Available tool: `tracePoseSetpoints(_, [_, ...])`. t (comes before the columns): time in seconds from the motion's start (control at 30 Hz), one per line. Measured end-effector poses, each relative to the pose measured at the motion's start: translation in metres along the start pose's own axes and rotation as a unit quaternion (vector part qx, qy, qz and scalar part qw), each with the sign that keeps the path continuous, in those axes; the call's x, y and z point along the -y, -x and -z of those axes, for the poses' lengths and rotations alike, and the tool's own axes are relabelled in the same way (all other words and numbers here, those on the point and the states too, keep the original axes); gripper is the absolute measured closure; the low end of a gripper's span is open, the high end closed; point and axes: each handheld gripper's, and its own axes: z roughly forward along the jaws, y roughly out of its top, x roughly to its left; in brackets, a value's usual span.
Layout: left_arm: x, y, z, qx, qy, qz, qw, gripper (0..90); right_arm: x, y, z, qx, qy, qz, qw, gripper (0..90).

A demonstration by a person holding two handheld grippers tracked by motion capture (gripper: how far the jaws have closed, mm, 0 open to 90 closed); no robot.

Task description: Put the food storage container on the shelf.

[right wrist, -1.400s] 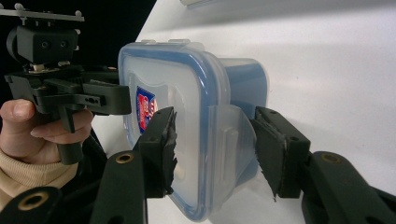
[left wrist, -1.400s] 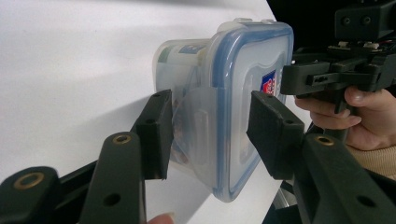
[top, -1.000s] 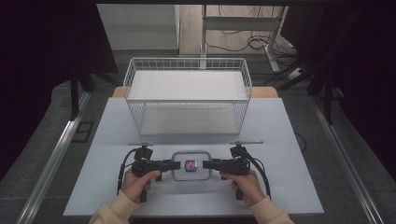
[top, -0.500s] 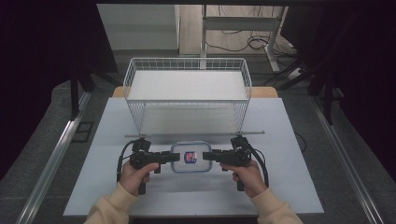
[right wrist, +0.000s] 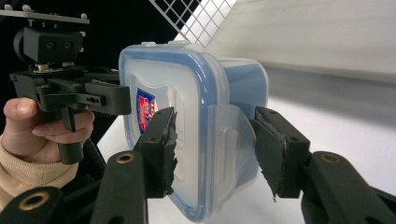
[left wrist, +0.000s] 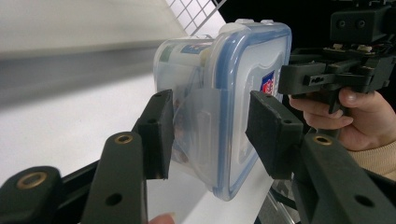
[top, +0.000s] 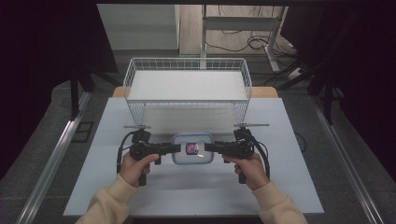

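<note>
White table (top: 289,186) on grey floor (top: 51,116), metal rails (top: 51,161) along both sides, dark curtains (top: 46,56) left and right, a desk frame (top: 243,23) with cables (top: 254,44) behind.

A clear container with a blue-rimmed lid (top: 193,149) sits on the white tabletop (top: 289,140), just in front of a white wire basket (top: 187,88) at the far side. The left gripper (top: 173,148) and the right gripper (top: 210,148) point inward at it from either side, their fingers meeting its left and right edges. Each is held by a hand (top: 134,167) in a cream sleeve (top: 109,203), the other hand (top: 250,168) mirroring it, with black cables looping behind.
</note>
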Motion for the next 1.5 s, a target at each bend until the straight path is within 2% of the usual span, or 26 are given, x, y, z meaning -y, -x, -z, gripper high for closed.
tracePoseSetpoints(0.3, [-0.02,0.012,0.009,-0.004,0.015,-0.025,0.9996,52.3,-0.02,-0.013,0.008,0.004,0.012,0.024,0.9996,50.5])
tracePoseSetpoints(0.57, [-0.046,0.026,0.02,-0.001,0.034,-0.051,0.9981,52.3,-0.047,-0.029,0.02,0.008,0.03,0.052,0.9982,50.5])
tracePoseSetpoints(0.77, [-0.063,0.031,0.025,-0.003,0.04,-0.061,0.9974,52.3,-0.069,-0.036,0.025,0.009,0.032,0.065,0.9973,50.5])
tracePoseSetpoints(0.9, [-0.072,0.034,0.028,-0.003,0.046,-0.066,0.9967,52.2,-0.077,-0.038,0.027,0.008,0.038,0.073,0.9966,50.5])
tracePoseSetpoints(1.03, [-0.083,0.035,0.029,-0.004,0.049,-0.079,0.9957,52.2,-0.087,-0.04,0.028,0.009,0.041,0.077,0.9961,50.5])
tracePoseSetpoints(1.23, [-0.101,0.03,0.029,0.003,0.047,-0.074,0.9962,52.2,-0.104,-0.041,0.027,0.016,0.044,0.08,0.9957,50.6])
tracePoseSetpoints(1.4, [-0.115,0.026,0.027,0.0,0.045,-0.075,0.9962,51.6,-0.119,-0.04,0.025,0.022,0.04,0.083,0.9955,50.7])
tracePoseSetpoints(1.5, [-0.12,0.023,0.026,0.006,0.044,-0.072,0.9964,51.5,-0.124,-0.04,0.025,0.026,0.044,0.083,0.9953,50.9])
